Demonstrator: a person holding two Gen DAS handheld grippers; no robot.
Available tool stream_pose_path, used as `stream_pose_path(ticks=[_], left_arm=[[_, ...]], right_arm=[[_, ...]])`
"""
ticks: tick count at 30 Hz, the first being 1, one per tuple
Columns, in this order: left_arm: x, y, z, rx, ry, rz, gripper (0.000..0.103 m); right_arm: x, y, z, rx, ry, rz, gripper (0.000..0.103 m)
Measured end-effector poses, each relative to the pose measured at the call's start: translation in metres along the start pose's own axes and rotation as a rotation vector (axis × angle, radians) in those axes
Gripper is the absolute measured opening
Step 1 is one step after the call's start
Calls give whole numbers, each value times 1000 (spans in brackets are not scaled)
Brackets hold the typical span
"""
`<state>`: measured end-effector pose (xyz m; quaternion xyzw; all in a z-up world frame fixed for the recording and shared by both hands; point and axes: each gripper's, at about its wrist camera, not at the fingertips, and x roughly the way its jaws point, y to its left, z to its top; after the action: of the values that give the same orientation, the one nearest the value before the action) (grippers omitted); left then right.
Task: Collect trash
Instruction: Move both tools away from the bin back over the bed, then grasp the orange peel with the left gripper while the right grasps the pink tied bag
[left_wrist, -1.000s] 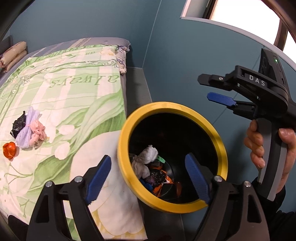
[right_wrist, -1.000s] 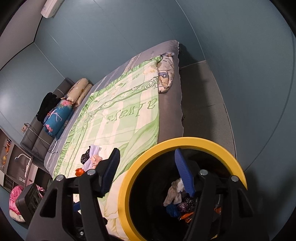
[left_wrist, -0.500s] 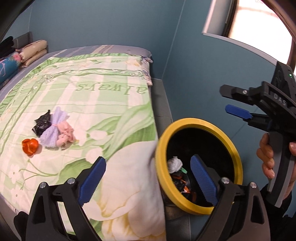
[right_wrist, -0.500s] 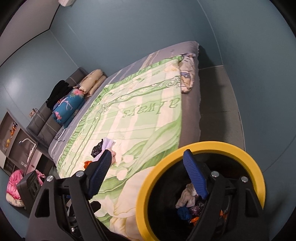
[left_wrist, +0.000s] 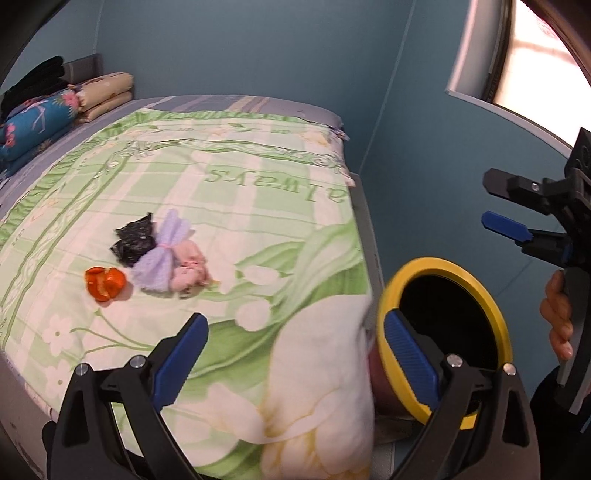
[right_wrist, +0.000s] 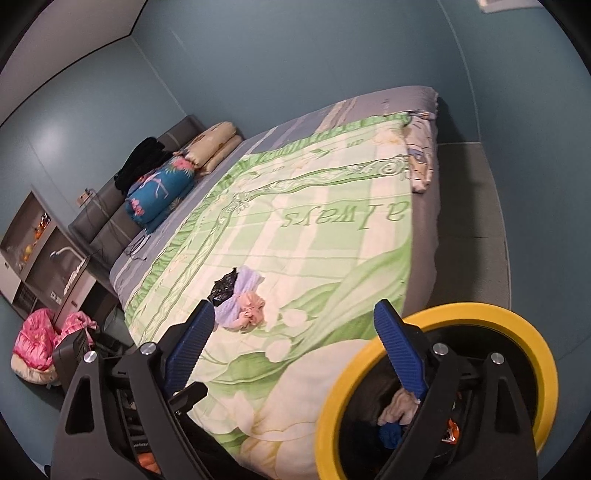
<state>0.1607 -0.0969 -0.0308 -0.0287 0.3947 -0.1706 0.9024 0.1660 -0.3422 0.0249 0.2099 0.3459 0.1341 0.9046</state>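
Trash scraps (left_wrist: 155, 254) lie on the quilt (left_wrist: 258, 206), beyond the left gripper (left_wrist: 295, 354); the bin (right_wrist: 436, 391) sits beneath the right gripper (right_wrist: 295, 336). Both jaws have just been spreading wide, empty.

A home bedroom — a bed (right_wrist: 424, 258) with floral quilt (left_wrist: 229, 206), folded bedding (right_wrist: 218, 146) at its head, teal walls.

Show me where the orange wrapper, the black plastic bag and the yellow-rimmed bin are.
orange wrapper (left_wrist: 104, 283), left wrist view, its middle.
black plastic bag (left_wrist: 133, 240), left wrist view, its crumpled centre.
yellow-rimmed bin (right_wrist: 546, 354), right wrist view, its yellow rim.
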Motion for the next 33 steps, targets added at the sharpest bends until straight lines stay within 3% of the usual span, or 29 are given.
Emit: stream_pose_path(ticks=[10, 19, 33], left_arm=[[-4, 71, 1, -87, -25, 93, 93], [5, 139, -2, -155, 6, 160, 93], [45, 226, -3, -289, 67, 176, 93]], right_arm=[[40, 44, 3, -49, 59, 36, 84], [100, 82, 4, -88, 156, 40, 84], [215, 121, 5, -149, 320, -20, 84]])
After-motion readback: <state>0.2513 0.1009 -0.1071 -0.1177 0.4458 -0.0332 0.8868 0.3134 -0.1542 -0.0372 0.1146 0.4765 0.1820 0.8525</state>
